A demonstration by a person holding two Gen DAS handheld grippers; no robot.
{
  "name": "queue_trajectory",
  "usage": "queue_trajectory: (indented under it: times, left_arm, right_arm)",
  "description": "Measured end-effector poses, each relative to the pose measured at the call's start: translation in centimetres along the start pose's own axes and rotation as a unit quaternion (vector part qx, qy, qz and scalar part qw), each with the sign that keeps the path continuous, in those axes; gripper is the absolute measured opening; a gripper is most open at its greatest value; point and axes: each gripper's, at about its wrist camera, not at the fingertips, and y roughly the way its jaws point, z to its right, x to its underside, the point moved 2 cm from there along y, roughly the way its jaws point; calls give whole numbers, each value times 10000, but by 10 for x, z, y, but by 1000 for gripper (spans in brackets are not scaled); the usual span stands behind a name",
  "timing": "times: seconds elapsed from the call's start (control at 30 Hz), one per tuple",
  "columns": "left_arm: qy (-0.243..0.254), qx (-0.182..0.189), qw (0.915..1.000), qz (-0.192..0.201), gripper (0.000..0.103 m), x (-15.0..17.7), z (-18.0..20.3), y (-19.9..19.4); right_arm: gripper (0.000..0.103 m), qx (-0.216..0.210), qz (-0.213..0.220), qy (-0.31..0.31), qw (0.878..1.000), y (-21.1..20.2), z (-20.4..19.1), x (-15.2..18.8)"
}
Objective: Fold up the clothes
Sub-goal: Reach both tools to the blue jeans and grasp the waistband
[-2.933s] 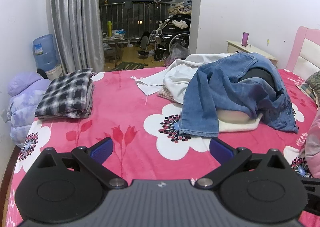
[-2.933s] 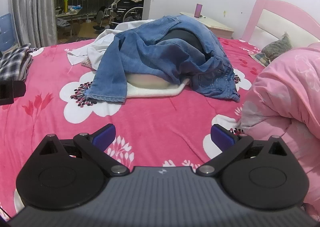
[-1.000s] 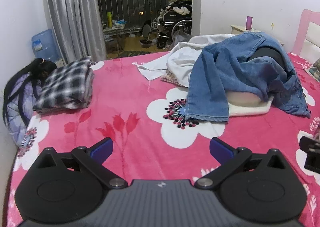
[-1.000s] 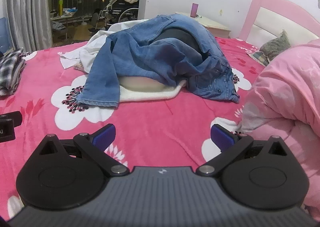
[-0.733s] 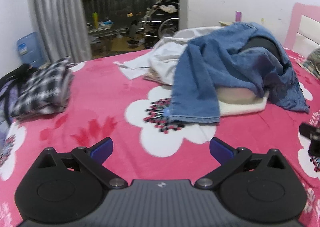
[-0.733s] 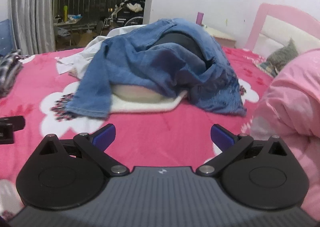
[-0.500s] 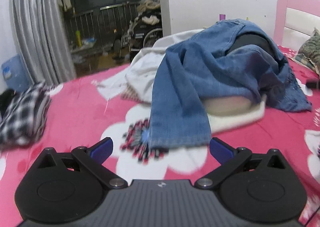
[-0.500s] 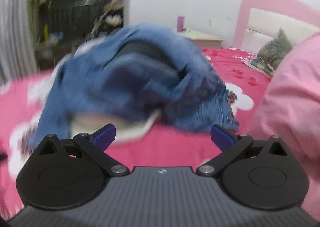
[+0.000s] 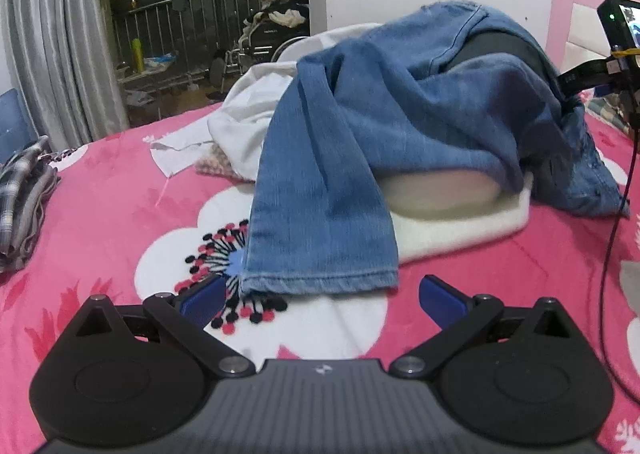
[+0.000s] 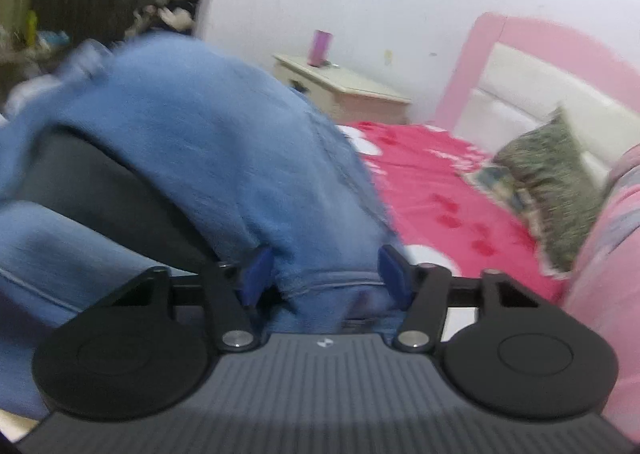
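Denim is heavy and limp; your left claw (image 9: pixel 320 296) gapes just short of the jeans (image 9: pixel 400 125) hem on the bed (image 9: pixel 100 205); take thick seams; farther off, your right claw (image 10: pixel 326 274) straddles the waistband, not yet clenched.

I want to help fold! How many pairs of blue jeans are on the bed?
1. The jeans are draped over the clothes pile in the middle of the bed, one leg hanging toward the left gripper. More could hide underneath.

jeans (image 9: pixel 360 157) draped over clothes pile (image 9: pixel 256 121) mid-bed (image 9: pixel 104 189); folded shirt (image 9: pixel 20 189) far left; nightstand (image 10: pixel 340 89) behind
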Motion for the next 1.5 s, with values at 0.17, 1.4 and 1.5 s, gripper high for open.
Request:
queue_trajectory:
  times: [0.17,1.4,1.5]
  left_arm:
    - [-84,73,9999,-42,103,0,0,3]
    - [1613,921,9653,1835,4,-123,147,44]
    - [1743,850,9607,1985,3,-116,146,34]
  right_arm:
    - [52,-54,21,-48,10000,-13,1,9]
    - [0,141,3433,-307,9386,-211,27,-30]
    - [1,-307,2817,185,9588,-203,44,-28]
